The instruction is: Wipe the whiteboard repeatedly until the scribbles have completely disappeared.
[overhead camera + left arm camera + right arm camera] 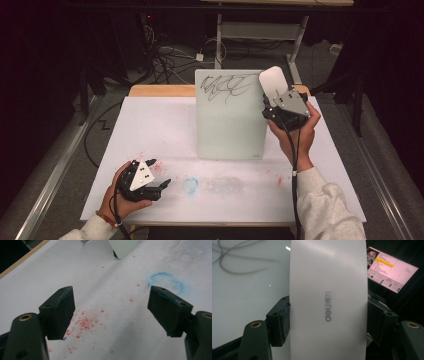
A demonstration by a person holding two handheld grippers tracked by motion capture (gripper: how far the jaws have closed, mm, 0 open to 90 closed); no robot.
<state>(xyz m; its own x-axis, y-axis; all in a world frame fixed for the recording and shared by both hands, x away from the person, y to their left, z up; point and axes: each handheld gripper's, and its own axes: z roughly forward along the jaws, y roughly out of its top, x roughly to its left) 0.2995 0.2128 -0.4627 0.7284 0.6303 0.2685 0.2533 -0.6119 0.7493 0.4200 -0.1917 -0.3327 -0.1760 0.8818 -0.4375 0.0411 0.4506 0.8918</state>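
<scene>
Right tool (278, 100) clamped on white eraser (273, 81), held at whiteboard's (230, 125) 1 o'clock corner by scribble (227, 86). Left tool (159, 186) wide open, empty, resting on counter (150, 125) at 7 o'clock. Risks, imo: smooth eraser slipping in grip, unbraced whiteboard sliding under wipe.

Table (150, 130) evenly lit from above, bright white; surroundings beyond it near black, w/ floor cables barely readable. High view soft, low-res, slight grain. Shadows weak: short dark patch under left gripper (161, 186), faint one under board (227, 120) edge. Left gripper view: jaws sharp-ish, red specks (85, 325) and blue ring (166, 281) in decent focus, far corner mildly blurred. Right gripper view: eraser (327, 300) close to lens, washed out, logo soft; small glare dots on the board (242, 302) behind; screen (390, 271) at right glows, blurred, text unreadable.
</scene>
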